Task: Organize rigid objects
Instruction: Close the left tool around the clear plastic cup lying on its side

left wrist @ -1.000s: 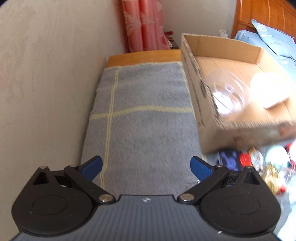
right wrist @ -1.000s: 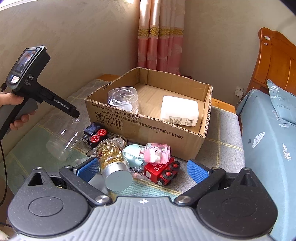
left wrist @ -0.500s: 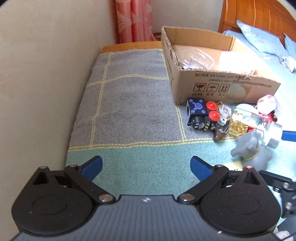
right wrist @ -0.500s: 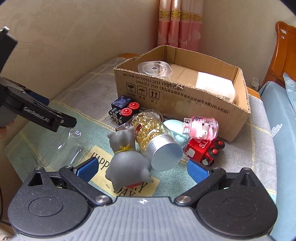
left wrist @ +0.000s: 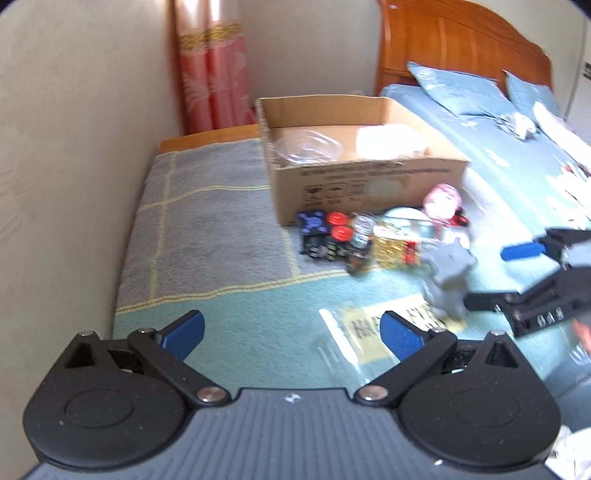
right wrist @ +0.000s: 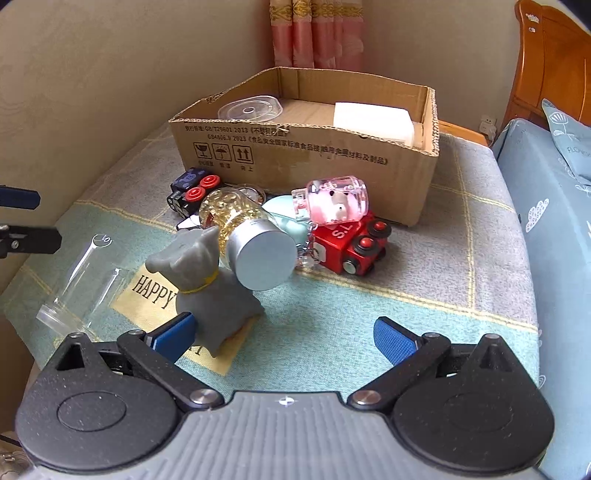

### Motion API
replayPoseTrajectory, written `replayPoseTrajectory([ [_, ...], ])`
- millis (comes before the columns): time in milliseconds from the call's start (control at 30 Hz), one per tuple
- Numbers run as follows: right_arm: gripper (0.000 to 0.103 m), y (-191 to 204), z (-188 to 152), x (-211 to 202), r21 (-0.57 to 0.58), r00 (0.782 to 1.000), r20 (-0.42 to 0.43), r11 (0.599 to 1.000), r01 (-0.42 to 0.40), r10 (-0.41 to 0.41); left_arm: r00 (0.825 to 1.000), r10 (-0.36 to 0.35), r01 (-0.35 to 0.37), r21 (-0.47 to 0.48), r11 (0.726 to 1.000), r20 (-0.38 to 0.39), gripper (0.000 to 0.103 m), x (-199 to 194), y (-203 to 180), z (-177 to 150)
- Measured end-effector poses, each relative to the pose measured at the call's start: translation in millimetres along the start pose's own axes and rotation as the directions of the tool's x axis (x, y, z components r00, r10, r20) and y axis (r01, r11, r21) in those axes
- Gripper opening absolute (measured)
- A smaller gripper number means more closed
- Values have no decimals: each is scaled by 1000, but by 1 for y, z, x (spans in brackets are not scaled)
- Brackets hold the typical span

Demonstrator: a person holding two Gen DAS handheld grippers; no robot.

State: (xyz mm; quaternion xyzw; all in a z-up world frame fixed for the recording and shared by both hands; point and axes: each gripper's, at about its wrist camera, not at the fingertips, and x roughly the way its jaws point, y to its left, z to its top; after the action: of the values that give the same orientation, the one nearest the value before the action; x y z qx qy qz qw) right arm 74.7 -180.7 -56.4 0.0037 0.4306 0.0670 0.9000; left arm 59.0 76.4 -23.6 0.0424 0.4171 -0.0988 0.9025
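A bench (right wrist: 424, 295) covered by a grey and teal blanket (left wrist: 207, 229) is standing against a beige wall, with a pink curtain (right wrist: 314, 33) behind it and a bed (left wrist: 509, 155) alongside. A cardboard box (right wrist: 314, 155) is sitting toward the bench's far edge, holding a clear lid (right wrist: 251, 109) and a white block (right wrist: 373, 118). Toys are lying clustered before the box: a grey dog figure (right wrist: 207, 284), a gold-filled jar (right wrist: 247, 229), a red train (right wrist: 351, 247). The right tongs (right wrist: 284, 336) are gaping wide, empty, the left pad just beside the dog. The left tongs (left wrist: 291, 332) are spreading wide over the near edge, holding nothing. A clear tube (right wrist: 81, 284) is lying near the bench's left edge
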Motion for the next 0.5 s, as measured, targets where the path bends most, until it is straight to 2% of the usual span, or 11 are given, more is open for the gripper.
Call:
replayPoseTrajectory([
  [100, 103, -7, -3, -1, 0, 1000, 3, 1000, -1, 1, 999, -29, 30, 65, 997, -15, 101, -4, -14, -9],
  [233, 103, -22, -10, -3, 34, 1000, 3, 999, -1, 0, 998, -34, 39, 130, 991, -43, 101, -7, -29, -22],
  [267, 103, -28, -12, -2, 48, 1000, -3, 999, 16, -16, 998, -39, 45, 142, 989, -48, 101, -7, -31, -25],
  [367, 103, -39, -22, 2, 41, 990, -40, 990, 135, -133, 997, -39, 51, 168, 985, -73, 101, -3, -36, -31],
  [500, 103, -52, -34, -5, 80, 994, -52, 992, 102, -98, 996, -30, 49, 232, 971, -84, 101, 6, -42, -37],
])
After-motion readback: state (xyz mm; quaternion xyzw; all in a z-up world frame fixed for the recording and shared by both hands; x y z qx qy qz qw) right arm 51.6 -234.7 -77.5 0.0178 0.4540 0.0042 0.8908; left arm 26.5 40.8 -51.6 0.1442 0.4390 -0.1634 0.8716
